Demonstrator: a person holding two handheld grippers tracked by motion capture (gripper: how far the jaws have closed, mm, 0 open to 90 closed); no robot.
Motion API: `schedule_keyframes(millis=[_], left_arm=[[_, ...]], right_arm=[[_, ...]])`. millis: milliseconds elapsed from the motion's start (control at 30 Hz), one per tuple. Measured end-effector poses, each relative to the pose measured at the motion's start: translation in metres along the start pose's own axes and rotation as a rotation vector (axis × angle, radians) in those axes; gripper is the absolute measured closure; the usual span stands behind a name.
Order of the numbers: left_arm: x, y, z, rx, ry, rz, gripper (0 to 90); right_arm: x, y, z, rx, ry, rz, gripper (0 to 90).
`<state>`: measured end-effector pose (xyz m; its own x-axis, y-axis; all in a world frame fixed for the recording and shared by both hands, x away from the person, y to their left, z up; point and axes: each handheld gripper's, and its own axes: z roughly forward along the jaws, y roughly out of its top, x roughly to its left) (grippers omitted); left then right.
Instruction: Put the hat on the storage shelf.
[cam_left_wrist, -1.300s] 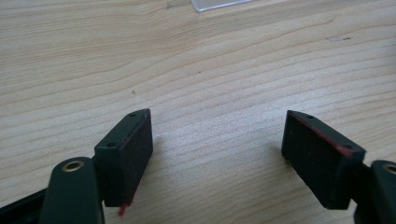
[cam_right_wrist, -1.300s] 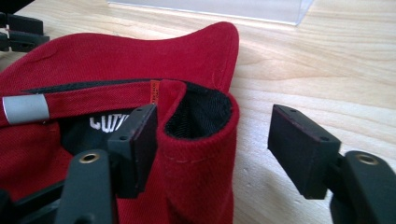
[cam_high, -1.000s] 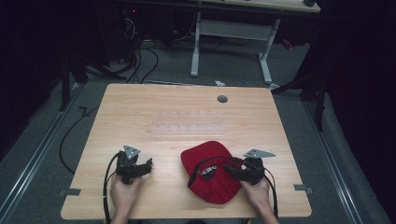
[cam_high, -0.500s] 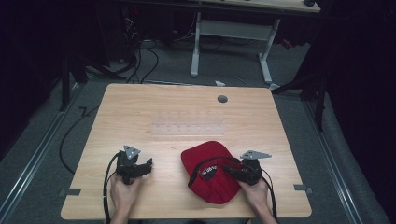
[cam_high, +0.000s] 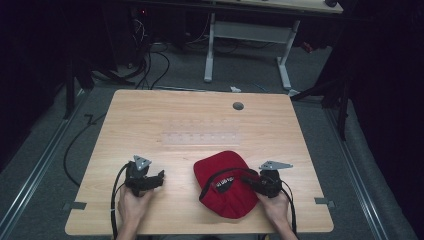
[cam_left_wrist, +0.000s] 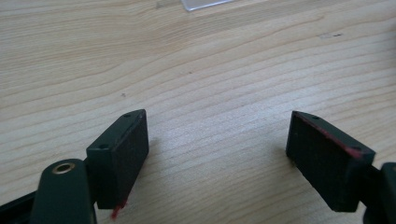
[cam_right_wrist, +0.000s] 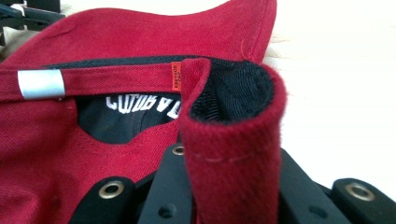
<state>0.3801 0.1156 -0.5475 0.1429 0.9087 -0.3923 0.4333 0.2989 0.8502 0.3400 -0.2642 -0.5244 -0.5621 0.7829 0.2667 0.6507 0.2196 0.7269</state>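
High view: two hand-held black two-jaw grippers are seen at the near edge of a light wooden table. The left gripper is held low in the left hand, pointed toward the cap; its jaws are spread apart over bare wood, nothing between them. The right gripper, held in the right hand, points left; its jaws have just been closing and are clamped on a fold of the rear edge of the red fabric baseball cap, which lies near the table's front edge, right of centre. A dark carpeted floor and a white-legged desk are seen beyond.
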Motion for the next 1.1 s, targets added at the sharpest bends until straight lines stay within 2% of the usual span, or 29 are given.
schedule_keyframes(millis=[200, 400, 433, 467, 633, 800, 1100], left_arm=[[0.001, 0.001, -0.001, 0.009, -0.018, 0.002, 22.4], [-0.001, 0.000, -0.006, 0.041, -0.048, 0.022, 23.4], [-0.006, -0.001, -0.010, 0.034, -0.077, 0.035, 23.4], [-0.006, -0.001, -0.010, 0.034, -0.077, 0.035, 23.5], [-0.024, 0.000, -0.022, 0.014, -0.155, 0.083, 23.2], [-0.042, -0.001, -0.034, 0.015, -0.231, 0.138, 23.1], [-0.066, -0.002, -0.047, 0.012, -0.283, 0.196, 21.9]], right_arm=[[0.002, 0.006, -0.003, -0.003, 0.021, 0.006, 84.9], [0.004, 0.010, -0.005, -0.024, 0.046, 0.014, 85.3], [0.005, 0.011, -0.006, -0.026, 0.050, 0.017, 85.4], [0.005, 0.011, -0.006, -0.026, 0.050, 0.017, 85.4], [0.011, 0.020, -0.012, -0.034, 0.055, -0.013, 85.6], [0.011, 0.026, -0.019, -0.041, 0.067, -0.003, 85.7], [0.007, 0.036, -0.031, -0.068, 0.083, 0.013, 85.9]])
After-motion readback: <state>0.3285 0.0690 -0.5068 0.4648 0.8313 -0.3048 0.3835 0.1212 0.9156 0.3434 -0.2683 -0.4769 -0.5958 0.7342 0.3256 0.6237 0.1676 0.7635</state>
